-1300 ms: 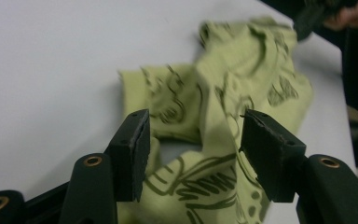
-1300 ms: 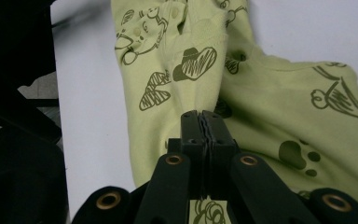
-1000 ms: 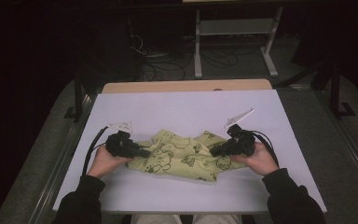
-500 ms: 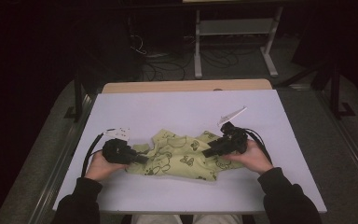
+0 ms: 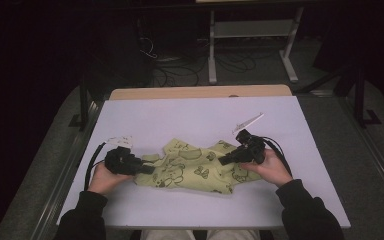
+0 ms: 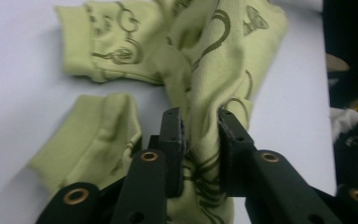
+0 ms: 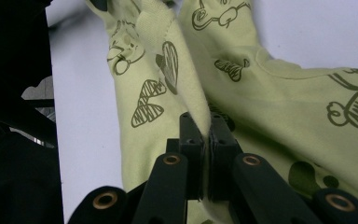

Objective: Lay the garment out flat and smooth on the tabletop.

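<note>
Left gripper view showed our left gripper (image 6: 200,135) with a thick bunch of the pale green cotton garment with dark doodle prints (image 6: 214,60) gathered between its pads; its jaws had just been opening a little, yet the fabric still sat pinched there. Our right gripper (image 7: 208,128) stood clamped nearly flat on a thin raised fold of the same cloth. From the high view, the garment (image 5: 192,170) lay crumpled near the front of the white table (image 5: 180,120), between our two hands. We judged the step to be spreading it flat: we should have kept both pinches firm, drawn the hands apart evenly and low, and watched the ribbed cuff (image 6: 88,149) beside the left jaws for snagging.
</note>
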{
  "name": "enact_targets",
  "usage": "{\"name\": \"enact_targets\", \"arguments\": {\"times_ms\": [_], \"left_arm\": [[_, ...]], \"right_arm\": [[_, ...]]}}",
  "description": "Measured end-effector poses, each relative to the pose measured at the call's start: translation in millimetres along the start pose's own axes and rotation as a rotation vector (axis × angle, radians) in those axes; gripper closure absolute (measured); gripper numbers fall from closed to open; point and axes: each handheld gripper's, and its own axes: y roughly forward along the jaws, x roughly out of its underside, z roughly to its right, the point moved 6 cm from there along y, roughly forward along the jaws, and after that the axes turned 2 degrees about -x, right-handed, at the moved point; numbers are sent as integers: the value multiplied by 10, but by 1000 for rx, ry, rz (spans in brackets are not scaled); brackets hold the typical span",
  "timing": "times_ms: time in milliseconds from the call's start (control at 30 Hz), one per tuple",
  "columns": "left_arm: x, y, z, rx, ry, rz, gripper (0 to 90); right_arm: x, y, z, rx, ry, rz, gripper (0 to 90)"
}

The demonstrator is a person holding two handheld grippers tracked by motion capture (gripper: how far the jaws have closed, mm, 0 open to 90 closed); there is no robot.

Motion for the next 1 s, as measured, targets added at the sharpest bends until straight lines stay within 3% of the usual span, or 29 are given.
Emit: {"name": "enact_targets", "arguments": {"times_ms": [300, 467, 667, 800, 867, 1000], "left_arm": [[-47, -89, -48, -47, -13, 93, 654], [-45, -109, -62, -84, -3, 105, 807], [-155, -105, -61, -130, -53, 141, 844], [-278, -103, -73, -163, -87, 177, 848], [-354, -112, -80, -199, -83, 186, 851], [-506, -166, -82, -258, -70, 218, 851]], "right_arm": [[28, 1, 12, 0, 23, -10, 860], [39, -7, 19, 3, 27, -7, 861], [31, -24, 58, 41, 34, -1, 865], [-7, -101, 128, 78, 50, 34, 865], [-77, -203, 144, 106, 45, 87, 864], [-180, -281, 155, 145, 23, 124, 865]]}}
